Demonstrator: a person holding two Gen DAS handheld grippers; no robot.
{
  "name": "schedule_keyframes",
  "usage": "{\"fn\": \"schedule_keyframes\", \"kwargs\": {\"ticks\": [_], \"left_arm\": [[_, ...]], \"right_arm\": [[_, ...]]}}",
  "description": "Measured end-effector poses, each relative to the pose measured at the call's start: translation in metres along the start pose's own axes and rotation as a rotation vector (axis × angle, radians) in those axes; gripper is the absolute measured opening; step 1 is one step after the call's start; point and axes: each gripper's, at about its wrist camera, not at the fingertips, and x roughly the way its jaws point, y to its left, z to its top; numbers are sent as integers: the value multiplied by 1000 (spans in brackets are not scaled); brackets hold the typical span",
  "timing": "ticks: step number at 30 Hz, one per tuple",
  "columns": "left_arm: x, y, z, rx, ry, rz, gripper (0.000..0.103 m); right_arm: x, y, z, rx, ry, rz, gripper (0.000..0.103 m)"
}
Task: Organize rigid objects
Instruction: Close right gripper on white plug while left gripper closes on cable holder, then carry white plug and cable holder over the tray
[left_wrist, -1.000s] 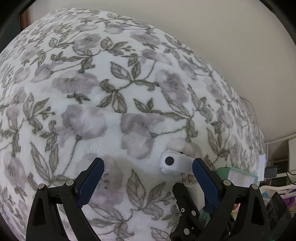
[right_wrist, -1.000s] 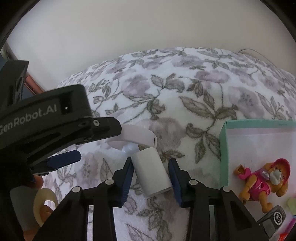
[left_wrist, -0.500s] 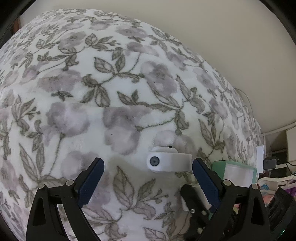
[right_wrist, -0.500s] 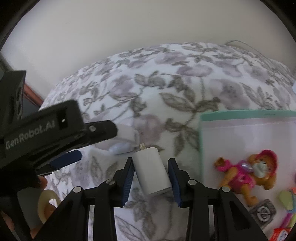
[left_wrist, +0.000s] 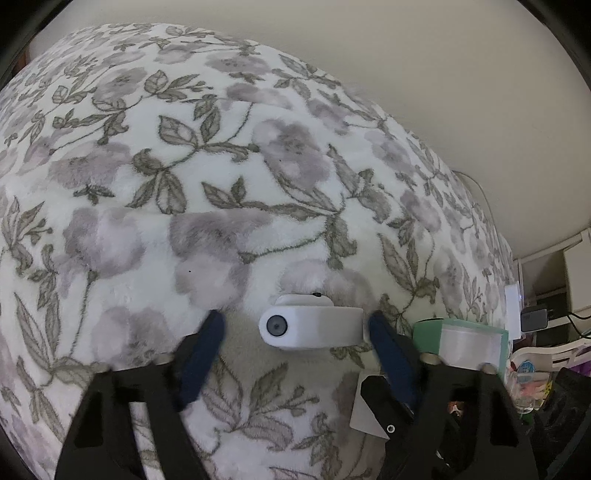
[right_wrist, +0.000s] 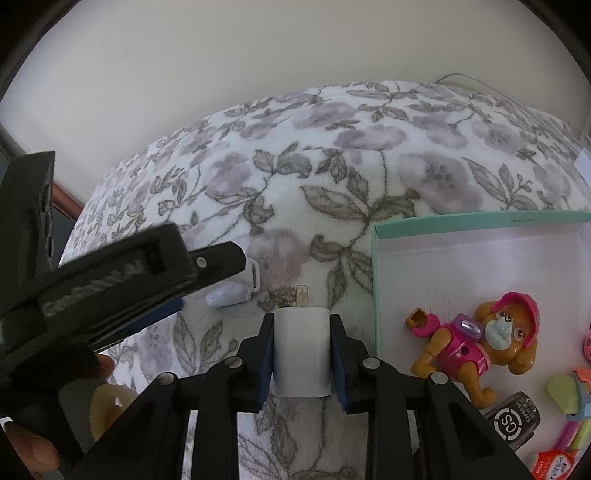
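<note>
A white clip-like device (left_wrist: 310, 326) with a dark round spot lies on the floral blanket (left_wrist: 221, 184). My left gripper (left_wrist: 295, 325) straddles it and its jaws are closing; the right pad is at the device's end and the left pad stands clear of it. From the right wrist the same device (right_wrist: 236, 291) shows under the left gripper's black body (right_wrist: 122, 295). My right gripper (right_wrist: 301, 325) is still closing, and both pads press the sides of a white charger plug (right_wrist: 301, 354), whose metal prong points away from me.
A teal-rimmed box (right_wrist: 373, 280) sits right of the plug and holds a pink toy dog (right_wrist: 476, 343) and several small items. A hand holds a tape roll (right_wrist: 107, 402) at lower left. Cluttered shelves (left_wrist: 546, 314) stand beyond the bed.
The left jaws have narrowed around the white device, which now lies centred between them. The right pads have closed onto the plug, and it has turned straight.
</note>
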Motion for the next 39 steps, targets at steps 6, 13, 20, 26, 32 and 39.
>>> {"fn": "schedule_keyframes", "kwargs": {"ticks": [6,13,20,26,32,39], "left_arm": [[-2,-2,1,10,-13,-38,54],[-5,0,2,-1,-11,-24,53],[-29,7,0,-42,-24,-22,53],[-62,-3,-14,-25,-58,-21,53],[-94,-16,-34,-15,-79,-48,53],[-124,-54,-74,101,-44,-5,53]], "right_arm": [[0,0,0,-2,1,2,29],[-1,1,-1,4,10,7,29],[-10,-3,-9,27,40,15,29],[-31,-7,-16,65,45,25,29],[-77,-4,-25,66,-7,10,29],[-116,-30,-52,123,-36,-50,29]]}}
